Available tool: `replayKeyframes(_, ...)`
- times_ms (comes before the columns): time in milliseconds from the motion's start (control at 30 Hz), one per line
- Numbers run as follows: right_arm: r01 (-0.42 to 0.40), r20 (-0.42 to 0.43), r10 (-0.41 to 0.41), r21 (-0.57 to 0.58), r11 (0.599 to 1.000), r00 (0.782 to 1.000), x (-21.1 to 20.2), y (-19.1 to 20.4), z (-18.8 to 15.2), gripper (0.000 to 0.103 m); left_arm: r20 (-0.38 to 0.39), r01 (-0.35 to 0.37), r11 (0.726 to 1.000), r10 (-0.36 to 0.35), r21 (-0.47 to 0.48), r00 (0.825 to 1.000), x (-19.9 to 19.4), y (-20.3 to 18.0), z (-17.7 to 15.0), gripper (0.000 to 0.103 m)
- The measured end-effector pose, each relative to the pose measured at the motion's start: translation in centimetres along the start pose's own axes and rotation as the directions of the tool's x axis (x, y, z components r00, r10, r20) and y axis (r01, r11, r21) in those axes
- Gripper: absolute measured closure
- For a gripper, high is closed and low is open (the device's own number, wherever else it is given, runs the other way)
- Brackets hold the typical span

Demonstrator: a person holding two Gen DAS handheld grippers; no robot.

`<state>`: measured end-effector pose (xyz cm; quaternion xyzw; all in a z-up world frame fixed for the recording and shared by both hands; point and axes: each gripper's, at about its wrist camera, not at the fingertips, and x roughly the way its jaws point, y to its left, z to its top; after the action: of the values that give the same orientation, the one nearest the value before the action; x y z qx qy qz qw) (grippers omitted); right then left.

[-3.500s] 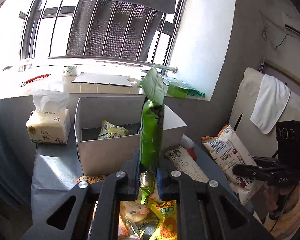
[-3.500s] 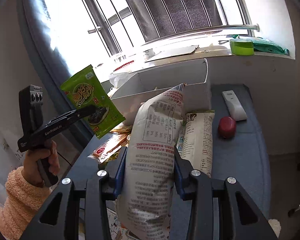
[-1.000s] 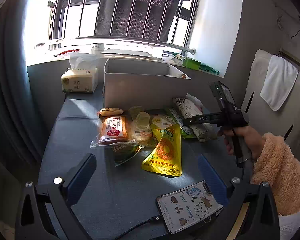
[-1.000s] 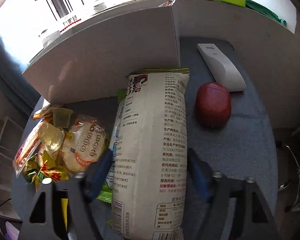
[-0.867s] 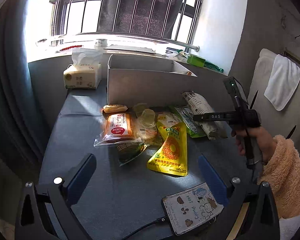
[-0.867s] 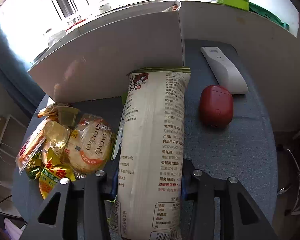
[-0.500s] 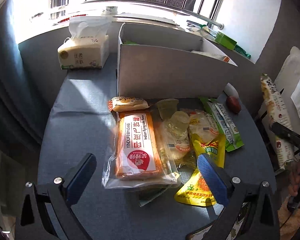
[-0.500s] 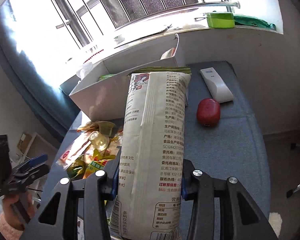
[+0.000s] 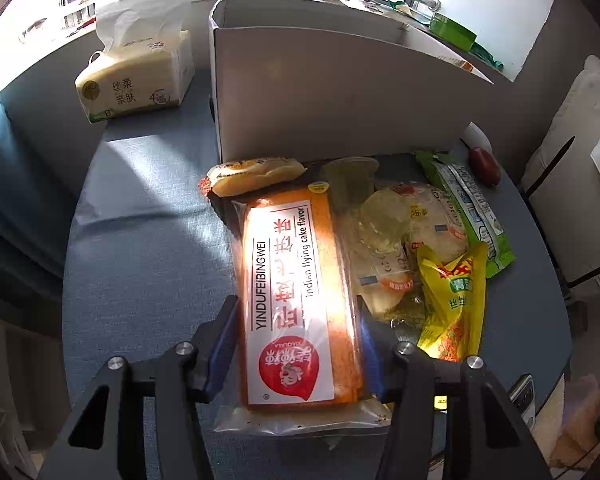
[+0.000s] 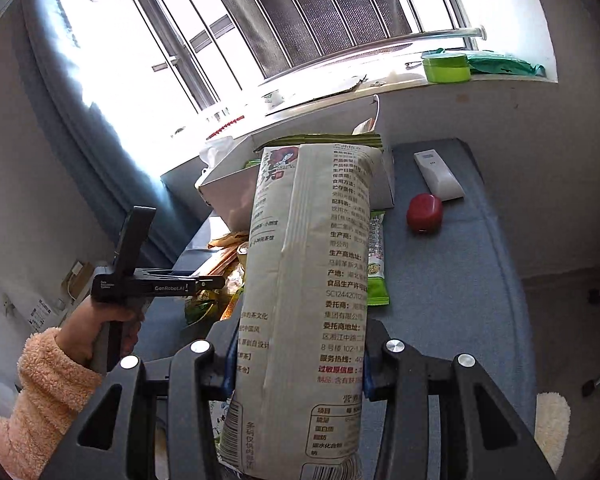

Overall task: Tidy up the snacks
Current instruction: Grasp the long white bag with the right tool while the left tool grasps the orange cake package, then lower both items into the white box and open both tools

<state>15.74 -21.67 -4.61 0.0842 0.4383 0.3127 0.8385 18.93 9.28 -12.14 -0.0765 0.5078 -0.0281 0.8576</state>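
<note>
While the left gripper [image 9: 296,332] is lowered over the snack pile on the blue-grey table [image 9: 148,272], its jaws have just been closing, and the orange cake packet [image 9: 292,300] lies flat between them; the blue pads [image 9: 224,336] are seen at the packet's two long edges, against its clear wrapper. Just beyond the packet, a small wrapped bun [image 9: 256,174] rests near the front wall of the white cardboard box [image 9: 340,96]. To the right of the packet, clear jelly cups [image 9: 376,220], a round rice-cracker pack [image 9: 436,224], a yellow pouch [image 9: 456,300] and a green-edged sachet [image 9: 468,212] are crowded together, overlapping one another. A tissue pack [image 9: 136,84] stands to the left of the box, well apart from the pile. The right gripper [image 10: 300,364] is clamped on a tall cream-coloured snack bag [image 10: 312,272], which is held upright and clear of the table, its top edge in line with the box. A red oval object [image 10: 424,214] and a white remote [image 10: 438,174] lie on the table to the right of the box. In the right wrist view, the left gripper is seen held by a hand [image 10: 100,328] in a fuzzy peach sleeve [image 10: 40,396].
</note>
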Motion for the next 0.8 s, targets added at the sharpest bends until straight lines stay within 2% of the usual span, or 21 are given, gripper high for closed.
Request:
replayKeyframes(133, -0.007, 0.001, 0.007, 0.007, 1.0, 1.0, 0.4, 0.0, -0.1, 0.055, 0.088, 0.042, 0.999, -0.041, -0.009, 0.995, -3.3, 0.3, -2.1, 0.048)
replayKeyframes(233, -0.007, 0.005, 0.007, 0.002, 1.0, 1.0, 0.6, 0.4, 0.1, 0.055, 0.197, 0.094, 0.995, -0.084, -0.044, 0.977, -6.6, 0.4, -3.3, 0.048)
replayKeyframes(333, -0.024, 0.024, 0.024, -0.009, 1.0, 0.999, 0.9, 0.9, 1.1, 0.055, 0.31, 0.164, 0.984, -0.136, -0.066, 0.941, -9.4, 0.5, -2.6, 0.048)
replayKeyframes(433, -0.025, 0.034, 0.027, -0.04, 0.999, 0.999, 2.0, 1.7, 3.5, 0.055, 0.406, 0.231, 0.971, -0.188, -0.058, 0.894, -11.8, -0.1, -0.5, 0.048)
replayKeyframes(533, -0.019, 0.049, 0.023, -0.064, 0.998, 0.999, 3.6, 2.5, 7.1, 0.055, 0.469, 0.257, 0.965, -0.203, -0.053, 0.86, -12.6, -0.7, 3.6, 0.048)
replayKeyframes(567, -0.019, 0.055, 0.023, -0.065, 0.998, 0.998, 4.4, 2.7, 8.5, 0.055, 0.474, 0.269, 0.962, -0.213, -0.053, 0.855, -12.5, -0.8, 5.4, 0.048)
replayKeyframes(633, -0.02, 0.046, 0.024, -0.078, 0.997, 0.999, 6.4, 3.0, 11.7, 0.055, 0.475, 0.28, 0.957, -0.214, -0.071, 0.854, -11.7, -0.9, 8.9, 0.048)
replayKeyframes(700, -0.003, 0.032, 0.006, -0.1, 0.995, 0.999, 8.8, 3.3, 14.8, 0.055, 0.46, 0.244, 0.967, -0.183, -0.078, 0.869, -10.4, -1.0, 12.8, 0.048)
replayKeyframes(800, 0.04, -0.019, -0.043, -0.099, 0.994, 0.999, 12.6, 3.2, 19.2, 0.055, 0.43, 0.272, 0.954, -0.193, -0.129, 0.882, -7.9, -0.4, 16.9, 0.048)
